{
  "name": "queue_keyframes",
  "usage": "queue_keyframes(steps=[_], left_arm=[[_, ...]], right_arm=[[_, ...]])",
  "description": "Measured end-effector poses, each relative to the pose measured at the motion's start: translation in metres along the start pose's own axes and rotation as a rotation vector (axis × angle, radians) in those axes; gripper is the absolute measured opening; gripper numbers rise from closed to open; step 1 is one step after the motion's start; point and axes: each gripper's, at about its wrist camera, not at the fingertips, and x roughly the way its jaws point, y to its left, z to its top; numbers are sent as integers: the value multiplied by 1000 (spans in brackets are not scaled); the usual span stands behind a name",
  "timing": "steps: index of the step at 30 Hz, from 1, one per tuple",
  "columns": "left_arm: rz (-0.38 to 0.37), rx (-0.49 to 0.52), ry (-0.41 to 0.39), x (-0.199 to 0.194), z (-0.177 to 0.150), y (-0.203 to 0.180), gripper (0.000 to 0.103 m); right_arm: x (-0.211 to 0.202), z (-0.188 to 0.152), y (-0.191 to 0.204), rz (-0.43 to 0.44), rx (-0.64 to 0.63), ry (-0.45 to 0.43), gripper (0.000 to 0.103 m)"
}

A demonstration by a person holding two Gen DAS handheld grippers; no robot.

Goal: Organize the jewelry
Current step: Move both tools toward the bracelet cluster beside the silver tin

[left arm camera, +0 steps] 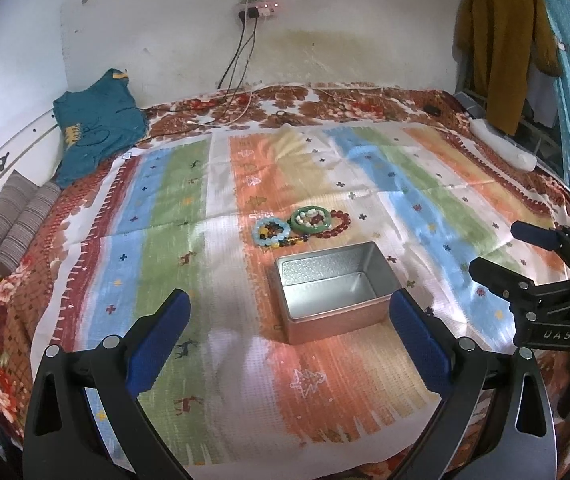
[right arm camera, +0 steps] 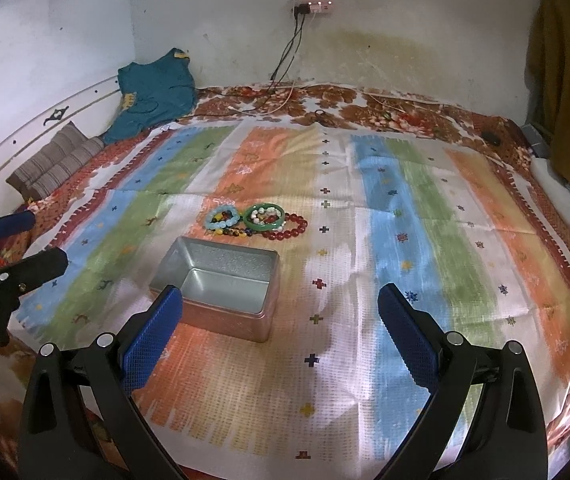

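- Nearest me, the left gripper (left arm camera: 289,332) hangs over the striped cloth (left arm camera: 173,216) with its blue fingers (left arm camera: 157,344) spread wide and nothing between them.
- The right gripper (right arm camera: 281,332) hovers alongside it, its fingers (right arm camera: 409,340) just as wide apart and also empty.
- Just beyond both sits the metal tin (left arm camera: 331,290), open-topped and bare inside, resting flat on the cloth that covers the bed (left arm camera: 17,280).
- Behind the tin, close to its far side but apart from it, lies the jewelry: a pale blue bead bracelet (left arm camera: 271,231), a green bangle (left arm camera: 311,220) with small beads heaped inside its ring, and a red bead bracelet (left arm camera: 339,226) curling out from beside the bangle. A dark string of mixed beads (left arm camera: 291,241) trails between them.
- To my eye nothing has been sorted yet; this looks like the opening step, with a first pick still to come.
- The next move probably calls for one gripper to pass over the tin, settle on one bracelet at the edge of the cluster, and nip its beads without dragging the neighbours.
- At the back, a teal shirt (left arm camera: 97,120) lies by the wall (left arm camera: 165,20).
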Motion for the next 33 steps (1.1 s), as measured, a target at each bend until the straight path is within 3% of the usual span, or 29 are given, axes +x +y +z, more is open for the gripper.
queue_keyframes(steps=[9, 21, 33], left_arm=[[-6, -79, 32, 8, 2, 15, 98], [1, -65, 54, 24, 18, 19, 98], [76, -108, 149, 72, 48, 41, 98]], right_arm=[[13, 5, -1, 2, 28, 51, 99], [28, 23, -5, -17, 10, 64, 99], [67, 46, -4, -27, 7, 121, 99]])
